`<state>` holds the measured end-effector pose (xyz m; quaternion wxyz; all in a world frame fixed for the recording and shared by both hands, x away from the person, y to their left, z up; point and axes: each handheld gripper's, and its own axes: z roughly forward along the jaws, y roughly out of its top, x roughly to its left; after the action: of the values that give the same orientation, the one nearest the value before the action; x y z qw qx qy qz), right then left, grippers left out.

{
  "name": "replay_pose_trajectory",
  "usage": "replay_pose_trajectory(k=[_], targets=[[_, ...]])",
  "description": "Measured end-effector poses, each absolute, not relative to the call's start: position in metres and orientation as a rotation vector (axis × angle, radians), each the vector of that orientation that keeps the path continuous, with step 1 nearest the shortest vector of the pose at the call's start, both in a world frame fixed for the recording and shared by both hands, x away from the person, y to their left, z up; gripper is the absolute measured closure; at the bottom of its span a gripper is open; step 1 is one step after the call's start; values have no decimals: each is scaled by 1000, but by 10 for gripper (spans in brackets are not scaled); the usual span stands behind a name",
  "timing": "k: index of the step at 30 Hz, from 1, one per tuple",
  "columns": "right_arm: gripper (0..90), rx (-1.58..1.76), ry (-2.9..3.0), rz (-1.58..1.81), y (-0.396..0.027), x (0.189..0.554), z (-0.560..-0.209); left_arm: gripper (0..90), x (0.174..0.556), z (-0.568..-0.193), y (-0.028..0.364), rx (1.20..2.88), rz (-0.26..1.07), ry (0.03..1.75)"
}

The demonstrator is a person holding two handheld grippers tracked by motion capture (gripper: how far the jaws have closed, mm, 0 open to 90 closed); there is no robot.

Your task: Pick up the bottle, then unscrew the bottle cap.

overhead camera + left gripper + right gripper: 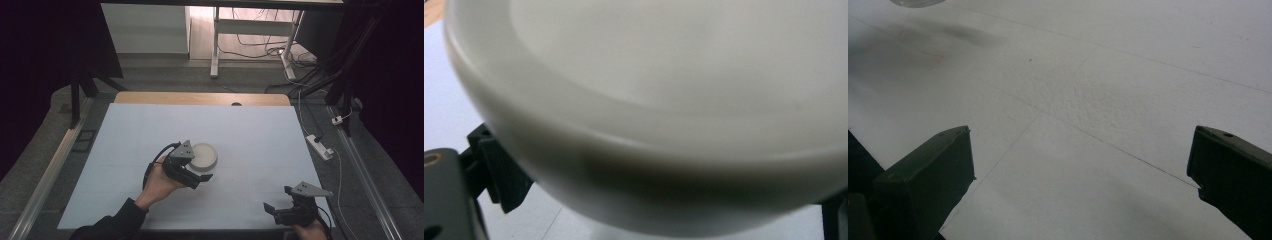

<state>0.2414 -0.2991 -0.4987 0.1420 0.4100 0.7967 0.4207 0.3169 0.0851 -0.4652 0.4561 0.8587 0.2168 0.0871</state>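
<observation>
While the white table (260,135) lies bare across its far half and right side, the shallow white bowl (205,156) sits near its middle. Left gripper (200,172) reaches the bowl's near rim, jaws spread around it; whether they grip is unclear. Right gripper (280,199) gapes empty by the near edge

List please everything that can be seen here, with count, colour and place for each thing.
bowl: one, white, shallow, near the middle of the table, at the left tongs
table: one, white top with a wooden strip at the far edge
power strip: one, white, on the floor right of the table
cables: several, dark, on the floor behind the table
desk frame: one, white legs, far behind the table
left tongs: one, black, jaws on either side of the bowl's near rim, grip not certain
right tongs: one, black, jaws apart and empty, near right edge of the table
left hand: one, dark sleeve, holding the left tongs
</observation>
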Motion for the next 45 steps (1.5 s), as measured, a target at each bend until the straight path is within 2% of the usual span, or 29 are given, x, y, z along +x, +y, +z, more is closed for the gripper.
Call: replay_pose_trajectory(k=[20, 45], targets=[[0, 1155, 2276, 1250, -298, 241, -494, 74, 318, -470, 83, 2125, 227, 537], [0, 875, 2352, 1389, -250, 246, -470, 74, 316, -472, 84, 2119, 232, 529]])
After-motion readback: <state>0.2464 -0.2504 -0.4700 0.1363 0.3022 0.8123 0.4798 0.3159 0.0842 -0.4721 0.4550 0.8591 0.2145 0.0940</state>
